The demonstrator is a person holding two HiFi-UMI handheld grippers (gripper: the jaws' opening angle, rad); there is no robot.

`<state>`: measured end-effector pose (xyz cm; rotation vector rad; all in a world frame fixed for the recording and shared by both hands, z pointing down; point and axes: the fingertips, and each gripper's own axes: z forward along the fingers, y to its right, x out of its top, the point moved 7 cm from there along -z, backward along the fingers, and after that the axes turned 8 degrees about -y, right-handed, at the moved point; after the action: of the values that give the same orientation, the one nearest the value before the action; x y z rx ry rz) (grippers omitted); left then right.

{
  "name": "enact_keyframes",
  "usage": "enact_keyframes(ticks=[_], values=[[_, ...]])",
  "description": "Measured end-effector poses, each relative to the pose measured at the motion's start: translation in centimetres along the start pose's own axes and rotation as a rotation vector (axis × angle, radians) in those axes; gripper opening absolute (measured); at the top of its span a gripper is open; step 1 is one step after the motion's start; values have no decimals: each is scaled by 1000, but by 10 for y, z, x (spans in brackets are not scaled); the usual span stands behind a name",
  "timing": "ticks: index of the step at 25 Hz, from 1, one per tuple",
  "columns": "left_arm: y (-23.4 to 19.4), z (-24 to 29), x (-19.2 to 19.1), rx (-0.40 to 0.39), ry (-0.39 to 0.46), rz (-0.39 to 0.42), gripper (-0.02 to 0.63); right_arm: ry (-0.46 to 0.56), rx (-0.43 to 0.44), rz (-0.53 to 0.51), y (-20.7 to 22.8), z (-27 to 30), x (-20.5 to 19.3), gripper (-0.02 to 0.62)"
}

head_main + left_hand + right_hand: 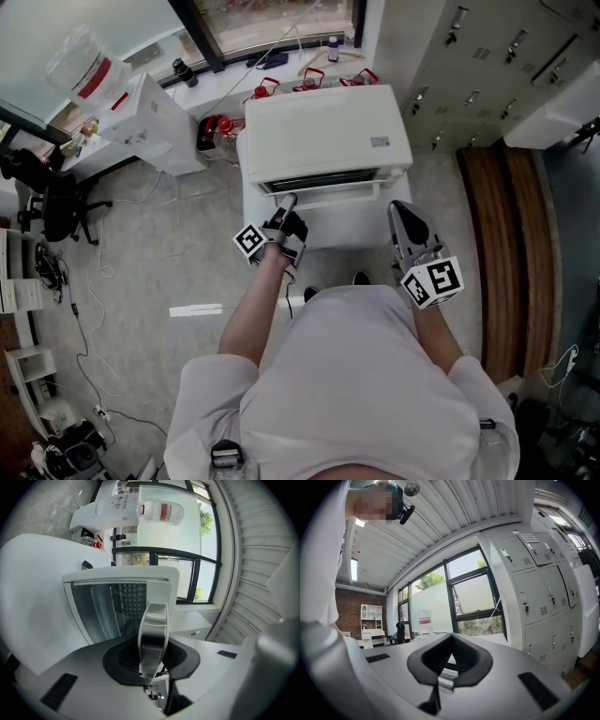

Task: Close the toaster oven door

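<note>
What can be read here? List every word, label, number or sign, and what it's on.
Nothing reads clearly.
Label on top of the toaster oven: too small to read.
Red label on the water bottle: blurred.
Paper slip on a locker: too small to read.

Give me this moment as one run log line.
left gripper: shut on door handle | right gripper: shut, empty | toaster oven door: partly open
</note>
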<state>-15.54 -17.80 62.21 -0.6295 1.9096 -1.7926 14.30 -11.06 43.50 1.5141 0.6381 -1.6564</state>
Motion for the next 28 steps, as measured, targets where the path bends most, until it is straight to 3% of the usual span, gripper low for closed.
enact_keyframes(ticks=[28], values=[[4, 23, 22, 94, 1, -130, 94, 14, -20, 36, 15, 0, 1, 8]])
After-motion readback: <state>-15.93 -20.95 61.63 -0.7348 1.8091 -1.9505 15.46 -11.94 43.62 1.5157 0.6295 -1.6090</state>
